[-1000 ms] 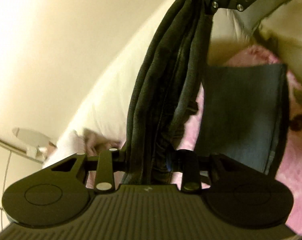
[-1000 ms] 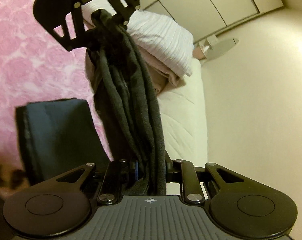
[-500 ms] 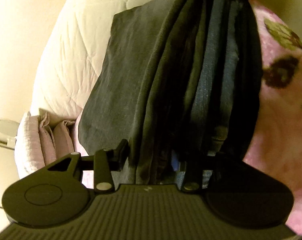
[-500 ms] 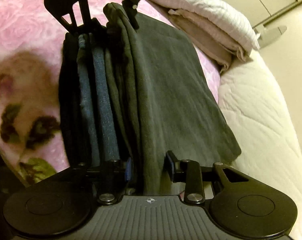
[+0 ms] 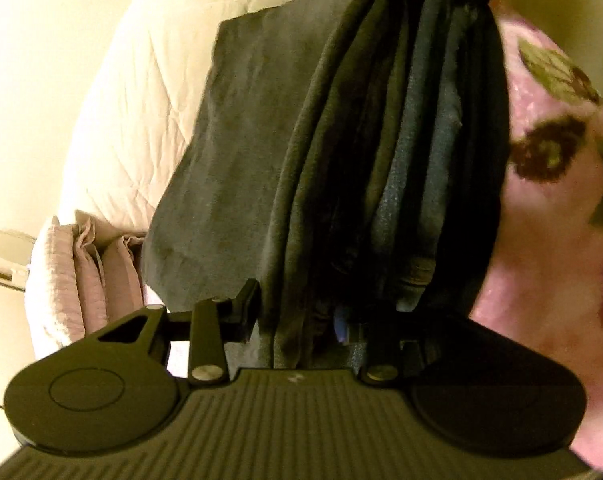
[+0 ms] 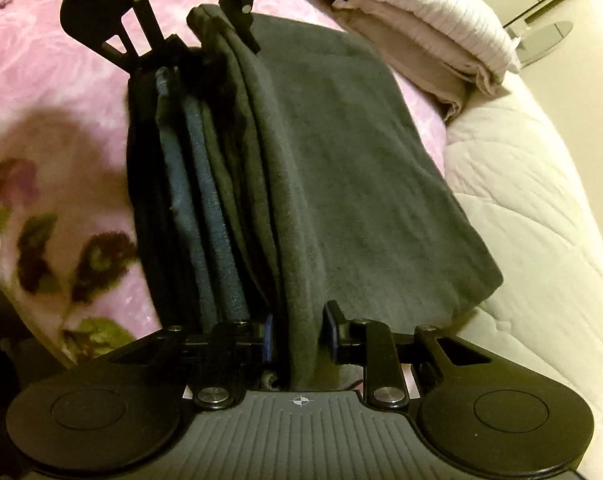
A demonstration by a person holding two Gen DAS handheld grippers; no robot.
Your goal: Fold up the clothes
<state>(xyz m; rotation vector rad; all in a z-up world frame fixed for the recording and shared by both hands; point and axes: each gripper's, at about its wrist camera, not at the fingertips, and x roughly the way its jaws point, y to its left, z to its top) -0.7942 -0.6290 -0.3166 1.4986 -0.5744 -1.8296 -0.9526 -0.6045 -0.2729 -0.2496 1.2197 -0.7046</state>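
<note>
Two grippers hold one dark grey, soft-napped knit garment point(image 6: 361, 184) by its gathered fold.

Nearest, at the lower centre of the right wrist view, the right gripper point(image 6: 299, 332) straddles that fold. Its jaws have just been closing, but the blue pads point(image 6: 330, 330) appear to stand slightly clear of the cloth.

The left gripper point(image 5: 297, 312) has also been closing, with cloth between its fingers. One pad is hidden, so I cannot tell whether it is clamped.

Beyond the fingers, the garment's right half lies flat as a broad rectangular panel. To the left, a ridge of upright pleats shows blue denim-like layers point(image 6: 205, 208); whether these belong to the same piece is unclear.

Step judged: laying down a completed fold. The next move calls for both jaws to release cleanly and draw back without dragging the pleats.

Underneath is a pink floral fleece blanket point(image 6: 41, 80). At right is a white quilted mattress cover point(image 6: 533, 220). At upper right is pale folded linen point(image 6: 421, 36).
</note>
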